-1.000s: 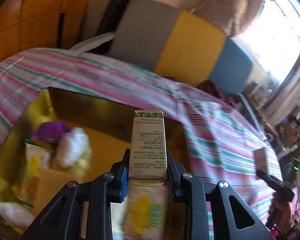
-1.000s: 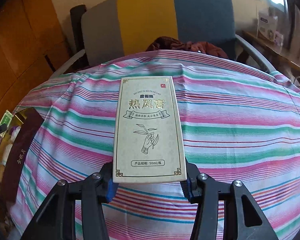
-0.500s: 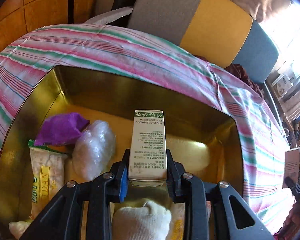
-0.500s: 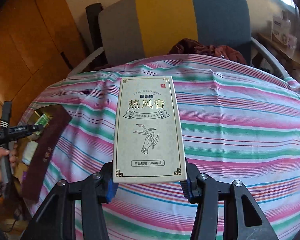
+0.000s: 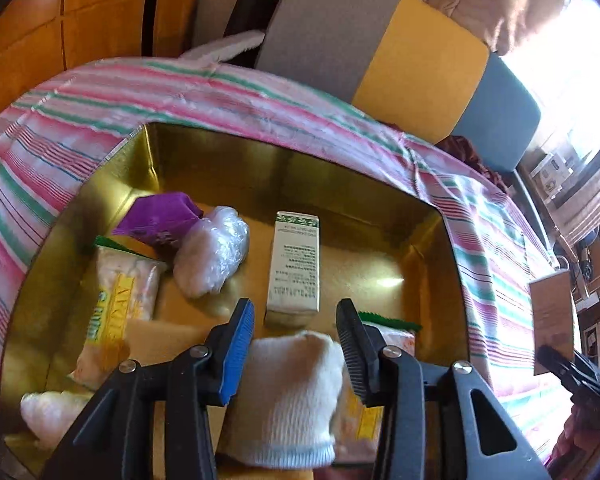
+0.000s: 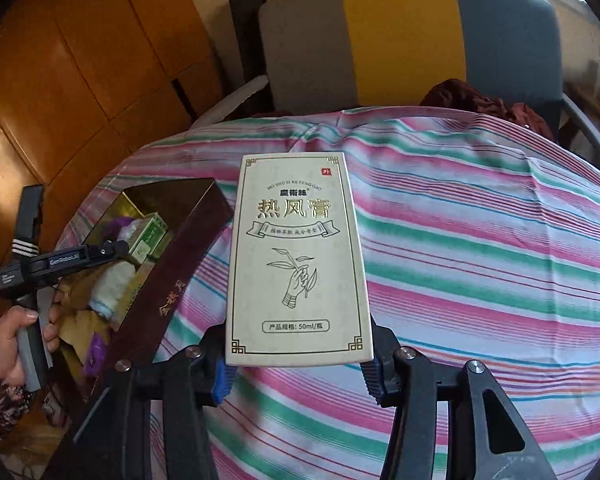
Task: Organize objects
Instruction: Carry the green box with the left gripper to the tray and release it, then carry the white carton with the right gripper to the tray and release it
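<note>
Low in the centre of the left wrist view, my left tool (image 5: 296,322) stands with its jaws apart and nothing between them, poised over the gold-lined box (image 5: 236,168) that sits on the striped cloth (image 5: 80,120) of the bench. Just beyond its tips the small green-and-white carton (image 5: 295,268) lies on the box floor, long axis running straight away from the tool toward the top of the frame, clear of both jaws. A white sock (image 5: 288,396) lies beneath the tool, with a clear plastic bundle (image 5: 212,256), a purple cloth (image 5: 160,220) and a yellow snack packet (image 5: 116,308) to the left of the frame. In the right wrist view, my right tool (image 6: 296,372) is clamped on the lower edge of the cream carton (image 6: 298,258), which stands upright with its printed face to the camera, over the cloth and outside the box. The box lies toward the left of that frame, its dark red wall (image 6: 172,280) nearest, with the left tool (image 6: 112,250) above it. I judge the cream carton goes in next, so my right tool must swing left over that wall; open floor to the right of the small carton looks the likeliest spot, provided the left tool clears off.
</note>
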Motion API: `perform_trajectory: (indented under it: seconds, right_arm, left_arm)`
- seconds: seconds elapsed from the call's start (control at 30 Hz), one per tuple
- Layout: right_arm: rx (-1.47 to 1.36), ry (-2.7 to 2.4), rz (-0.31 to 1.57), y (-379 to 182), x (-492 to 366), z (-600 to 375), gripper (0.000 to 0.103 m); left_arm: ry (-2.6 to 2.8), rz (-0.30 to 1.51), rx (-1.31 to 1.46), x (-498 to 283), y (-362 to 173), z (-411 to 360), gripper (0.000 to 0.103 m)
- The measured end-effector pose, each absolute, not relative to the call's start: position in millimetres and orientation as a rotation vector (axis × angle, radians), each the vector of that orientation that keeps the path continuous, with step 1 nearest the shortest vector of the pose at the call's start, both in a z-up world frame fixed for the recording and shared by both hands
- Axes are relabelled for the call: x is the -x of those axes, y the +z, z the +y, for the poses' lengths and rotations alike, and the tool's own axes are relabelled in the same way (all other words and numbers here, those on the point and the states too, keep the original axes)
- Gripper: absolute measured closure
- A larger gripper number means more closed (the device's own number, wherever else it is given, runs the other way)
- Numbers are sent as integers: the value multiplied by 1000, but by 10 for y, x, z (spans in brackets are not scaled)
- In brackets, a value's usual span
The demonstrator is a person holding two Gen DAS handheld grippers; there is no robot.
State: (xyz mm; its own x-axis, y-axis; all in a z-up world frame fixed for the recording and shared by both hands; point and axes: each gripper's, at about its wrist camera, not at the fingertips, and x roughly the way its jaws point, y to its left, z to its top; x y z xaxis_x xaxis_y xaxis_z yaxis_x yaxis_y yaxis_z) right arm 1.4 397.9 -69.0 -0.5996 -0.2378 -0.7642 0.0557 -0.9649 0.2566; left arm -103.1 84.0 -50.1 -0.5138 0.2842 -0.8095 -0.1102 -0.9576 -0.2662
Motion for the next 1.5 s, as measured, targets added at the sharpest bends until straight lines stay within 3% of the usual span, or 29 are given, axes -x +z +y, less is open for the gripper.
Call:
perform_trajectory:
  seconds: [0.57, 1.3, 1.5]
  right_arm:
    - [-1398, -2708, -132, -630, 53, 3303, 51]
    - [-1304, -2651, 116, -283, 417, 2515, 51]
    - [-1389, -2577, 237, -392, 765, 2235, 51]
  left_arm:
    - [2537, -186, 1143, 337, -180, 865, 60]
    - [2575, -154, 1090, 37, -121, 480, 60]
    - [2597, -152, 1094, -23, -113, 398, 60]
